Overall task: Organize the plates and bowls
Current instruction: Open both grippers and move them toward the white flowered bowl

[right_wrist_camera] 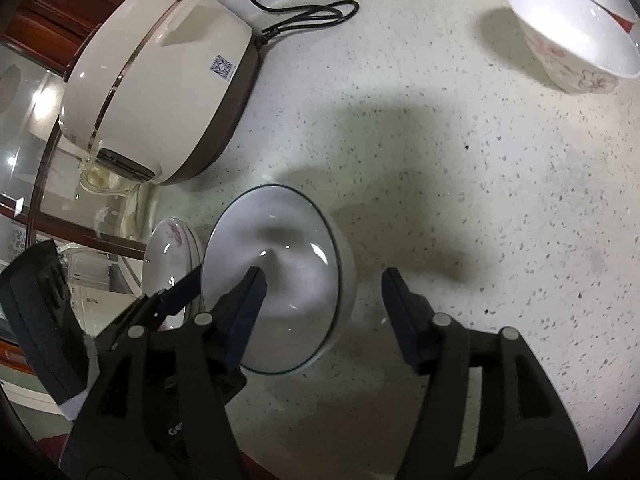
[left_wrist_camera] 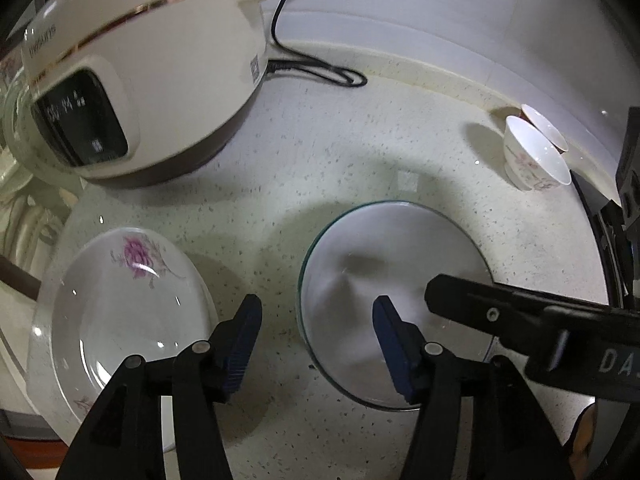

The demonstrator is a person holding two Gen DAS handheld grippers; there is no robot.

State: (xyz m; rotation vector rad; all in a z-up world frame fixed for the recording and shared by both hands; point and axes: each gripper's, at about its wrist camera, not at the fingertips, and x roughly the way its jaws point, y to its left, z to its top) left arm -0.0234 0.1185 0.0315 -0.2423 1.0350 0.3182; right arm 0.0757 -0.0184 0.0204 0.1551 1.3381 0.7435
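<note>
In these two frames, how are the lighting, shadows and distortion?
Left wrist view: heavy fisheye bending, dark vignette corners, glare spots on the floral plate, gripper shadows across the green-rimmed bowl. Right wrist view: same warp, a broad dark shadow on the speckled counter, the rice cooker evenly lit.

The desk (left_wrist_camera: pixel 360 152) is cream with dark speckles. The plate (left_wrist_camera: pixel 120 300) and bowl (right_wrist_camera: pixel 576 48) are white with pink flowers; the glass bowl (left_wrist_camera: pixel 392 280) has a green-tinted rim. The cooker (left_wrist_camera: pixel 140 60) is cream, gold-striped, brown-based.
</note>
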